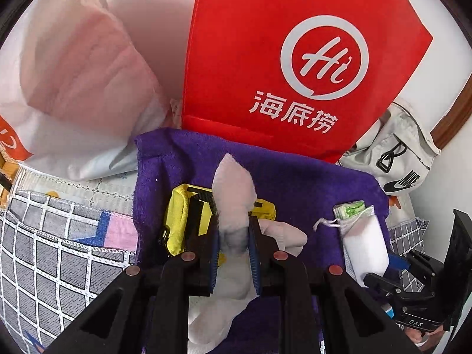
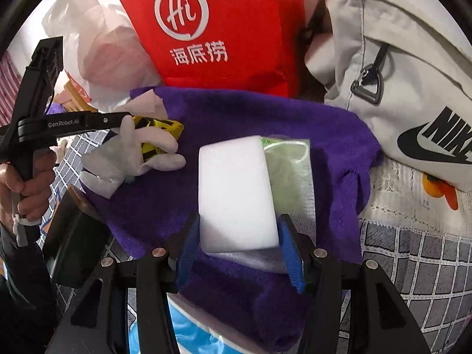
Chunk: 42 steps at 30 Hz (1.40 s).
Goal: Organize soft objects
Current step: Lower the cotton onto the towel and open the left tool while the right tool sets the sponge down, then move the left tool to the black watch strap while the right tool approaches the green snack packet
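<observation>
A white sock (image 1: 234, 203) is clamped in the left hand-held gripper (image 1: 234, 246); a white foam block (image 2: 236, 194) sits between the right hand-held gripper's (image 2: 239, 236) part-open pads. Beyond them, "Hi" is read on a red bag (image 1: 265, 59), "NIKE" on a grey bag (image 2: 413, 103).

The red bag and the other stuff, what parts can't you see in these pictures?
- Red bag: its bottom, behind the purple towel, both views.
- Yellow thing: mostly covered by the white sock and left gripper.
- Grey backpack: cut off at the right wrist view's edge.

White sponge (image 2: 236, 194) between the right tongs (image 2: 239, 250) — on purple towel (image 2: 333, 135).
</observation>
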### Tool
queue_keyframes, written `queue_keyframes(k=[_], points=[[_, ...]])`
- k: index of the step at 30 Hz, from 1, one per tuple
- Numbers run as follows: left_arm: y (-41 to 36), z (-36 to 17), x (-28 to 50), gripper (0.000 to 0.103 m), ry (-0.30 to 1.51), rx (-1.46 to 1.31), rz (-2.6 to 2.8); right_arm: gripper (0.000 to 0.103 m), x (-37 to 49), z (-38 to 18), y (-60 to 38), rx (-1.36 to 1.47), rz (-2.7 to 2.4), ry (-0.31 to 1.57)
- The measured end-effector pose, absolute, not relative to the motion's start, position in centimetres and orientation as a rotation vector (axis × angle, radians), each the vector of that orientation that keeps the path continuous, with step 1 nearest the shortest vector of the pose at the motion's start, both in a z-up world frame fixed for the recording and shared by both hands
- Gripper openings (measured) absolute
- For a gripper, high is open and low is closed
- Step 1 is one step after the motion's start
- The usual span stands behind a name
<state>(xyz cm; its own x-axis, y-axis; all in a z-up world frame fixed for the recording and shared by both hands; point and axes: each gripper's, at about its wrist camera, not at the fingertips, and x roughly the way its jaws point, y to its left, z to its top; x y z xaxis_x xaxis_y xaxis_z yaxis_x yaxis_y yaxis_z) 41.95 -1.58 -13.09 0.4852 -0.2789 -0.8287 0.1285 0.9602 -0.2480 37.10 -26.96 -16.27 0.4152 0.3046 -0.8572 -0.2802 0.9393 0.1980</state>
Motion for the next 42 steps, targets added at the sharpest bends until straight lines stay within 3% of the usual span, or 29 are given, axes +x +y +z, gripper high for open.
queue_keyframes(k=[2,4,5,7,9,24,42], points=[[-1.6,-13.3,42.0,0.019,1.043,-0.159,-0.249,0.068,37.2,-16.3,-27.0,0.038,0.351,1.083],[-1.6,-13.4,42.1,0.020,1.050,-0.158,-0.247,0.069,37.3,-16.1,-27.1,0.066,0.357,1.073],[-1.6,-13.4,42.2,0.024,1.053,-0.159,-0.244,0.072,37.3,-16.1,-27.1,0.082,0.359,1.077],[-1.5,-13.3,42.1,0.043,1.056,-0.156,-0.229,0.074,37.2,-15.7,-27.2,0.100,0.357,1.068],[-1.5,-12.9,41.9,0.048,1.043,-0.139,-0.208,0.075,37.1,-15.2,-27.2,0.108,0.350,1.047],[-1.1,-7.7,36.2,0.051,0.950,-0.095,-0.209,0.075,33.1,-9.4,-25.4,0.056,0.275,0.949],[0.3,-4.5,22.4,0.051,0.852,-0.104,-0.219,0.073,19.6,-4.8,-24.4,0.094,0.192,0.874]])
